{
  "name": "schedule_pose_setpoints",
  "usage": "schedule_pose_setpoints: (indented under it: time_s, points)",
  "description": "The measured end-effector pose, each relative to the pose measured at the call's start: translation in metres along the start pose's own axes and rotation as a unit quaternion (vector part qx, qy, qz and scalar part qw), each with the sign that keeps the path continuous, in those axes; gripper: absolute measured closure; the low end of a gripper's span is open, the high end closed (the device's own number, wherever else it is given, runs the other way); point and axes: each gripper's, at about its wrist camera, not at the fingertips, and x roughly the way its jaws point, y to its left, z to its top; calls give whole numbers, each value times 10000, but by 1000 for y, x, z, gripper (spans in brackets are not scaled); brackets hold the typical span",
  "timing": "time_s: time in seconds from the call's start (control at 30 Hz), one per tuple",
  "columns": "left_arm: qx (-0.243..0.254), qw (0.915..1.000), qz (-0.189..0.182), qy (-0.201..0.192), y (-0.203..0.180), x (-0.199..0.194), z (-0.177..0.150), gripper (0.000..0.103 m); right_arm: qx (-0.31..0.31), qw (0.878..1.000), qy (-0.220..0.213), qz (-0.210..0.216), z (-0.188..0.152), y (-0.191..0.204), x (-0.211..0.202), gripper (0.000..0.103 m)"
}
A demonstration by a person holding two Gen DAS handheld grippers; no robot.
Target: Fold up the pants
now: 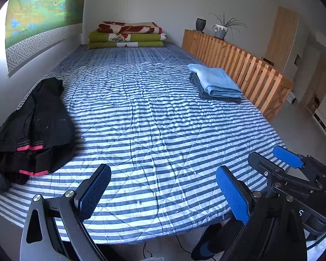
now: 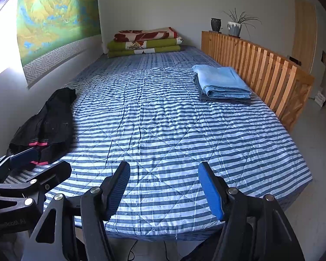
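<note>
Fingers of the left gripper (image 1: 160, 192) and right gripper (image 2: 164, 189) stood spread, grasping nothing. Crumpled black pants (image 1: 33, 128) lay at nine o'clock; folded pile (image 1: 215, 82) at two. Judged between garments.

home bedroom | striped bed (image 1: 154, 117) | folded blankets (image 1: 128, 35) | potted plant (image 2: 235, 27)

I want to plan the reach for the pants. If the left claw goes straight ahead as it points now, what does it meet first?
Probably the bare striped quilt: the open left claw aims at the bed's middle. The black pants lie off to its left, the folded blue stack to its right. Depth is uncertain.
</note>
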Motion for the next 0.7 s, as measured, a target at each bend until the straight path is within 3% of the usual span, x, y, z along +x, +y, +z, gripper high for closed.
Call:
schedule_pose_setpoints:
  time_s: [0.7]
  points:
    - [-81,9999,87,-30,4,0,0,4,-3,10000,50,17,-1,2,5,42]
